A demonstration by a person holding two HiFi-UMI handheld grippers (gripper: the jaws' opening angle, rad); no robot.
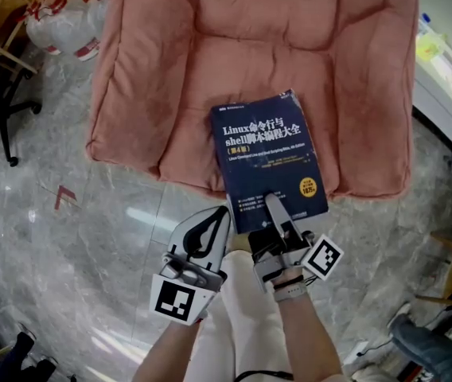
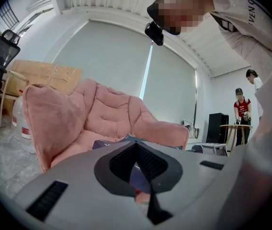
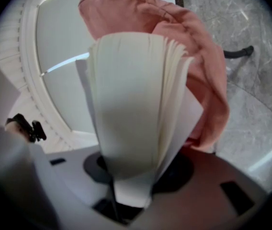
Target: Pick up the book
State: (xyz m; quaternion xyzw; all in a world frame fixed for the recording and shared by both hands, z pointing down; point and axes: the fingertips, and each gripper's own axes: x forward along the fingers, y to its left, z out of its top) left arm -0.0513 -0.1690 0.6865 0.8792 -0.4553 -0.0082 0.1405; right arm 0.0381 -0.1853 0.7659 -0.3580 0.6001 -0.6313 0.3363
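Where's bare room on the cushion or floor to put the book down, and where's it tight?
Free: the pink cushion left of the book, and its far half beyond the book; the marble floor left of the left gripper. Crowded: the cushion's near edge, where the right gripper clamps the book beside the left one.

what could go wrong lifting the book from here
The right gripper clamps the book only at its near edge, so the far end may sag and slip out.
Its pages fan apart in the right gripper view and may crease.
The left gripper, shut beside it, gives no support.
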